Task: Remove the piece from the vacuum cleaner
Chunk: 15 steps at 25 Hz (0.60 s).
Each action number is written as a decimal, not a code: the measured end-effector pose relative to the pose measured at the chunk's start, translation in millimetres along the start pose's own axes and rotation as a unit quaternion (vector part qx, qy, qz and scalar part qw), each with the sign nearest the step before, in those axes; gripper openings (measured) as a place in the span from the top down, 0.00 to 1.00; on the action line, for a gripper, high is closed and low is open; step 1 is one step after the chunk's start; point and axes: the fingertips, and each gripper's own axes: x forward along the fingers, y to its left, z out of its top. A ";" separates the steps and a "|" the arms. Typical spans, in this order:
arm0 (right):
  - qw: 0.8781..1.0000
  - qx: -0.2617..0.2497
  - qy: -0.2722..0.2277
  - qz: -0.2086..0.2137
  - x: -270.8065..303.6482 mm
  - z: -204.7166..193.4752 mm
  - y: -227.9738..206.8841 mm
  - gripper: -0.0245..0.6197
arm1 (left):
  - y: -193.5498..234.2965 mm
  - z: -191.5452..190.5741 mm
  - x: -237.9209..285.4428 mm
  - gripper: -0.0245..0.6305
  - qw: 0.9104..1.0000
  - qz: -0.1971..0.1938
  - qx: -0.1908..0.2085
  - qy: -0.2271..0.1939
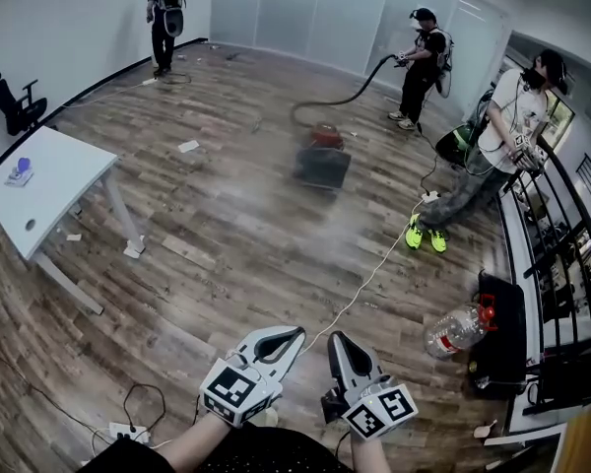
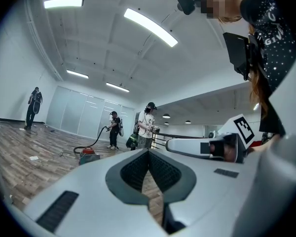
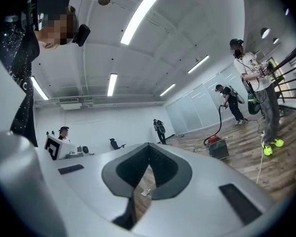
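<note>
The vacuum cleaner (image 1: pixel 323 156), a red canister on a dark base, stands on the wooden floor far ahead. Its black hose (image 1: pixel 360 92) runs to a person (image 1: pixel 424 62) who holds the wand. My left gripper (image 1: pixel 294 338) and right gripper (image 1: pixel 337 341) hover side by side at the bottom of the head view, pointing level toward it. Both are shut with nothing between the jaws. In the left gripper view, the vacuum cleaner (image 2: pixel 88 154) shows small beyond the closed left gripper (image 2: pixel 148 154). The right gripper view shows the vacuum cleaner (image 3: pixel 218 147) to the right of the closed right gripper (image 3: pixel 148 149).
A white table (image 1: pixel 59 180) and an office chair (image 1: pixel 15 101) are at the left. A white cable (image 1: pixel 374 274) crosses the floor. At the right are a water bottle (image 1: pixel 458 331), a black railing (image 1: pixel 571 235) and a person in a white shirt (image 1: pixel 497 136). Another person (image 1: pixel 164 23) stands at the back.
</note>
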 end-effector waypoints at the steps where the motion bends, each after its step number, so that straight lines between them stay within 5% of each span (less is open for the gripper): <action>1: 1.000 0.001 0.003 -0.007 3.6 0.3 -7.6 0.95 | 4.0 -0.5 5.6 0.95 1.000 0.001 0.000 0.002; 15: 0.998 0.027 0.045 -0.044 93.2 2.0 -121.5 0.95 | 99.8 -6.3 114.5 0.95 1.000 0.004 -0.014 0.028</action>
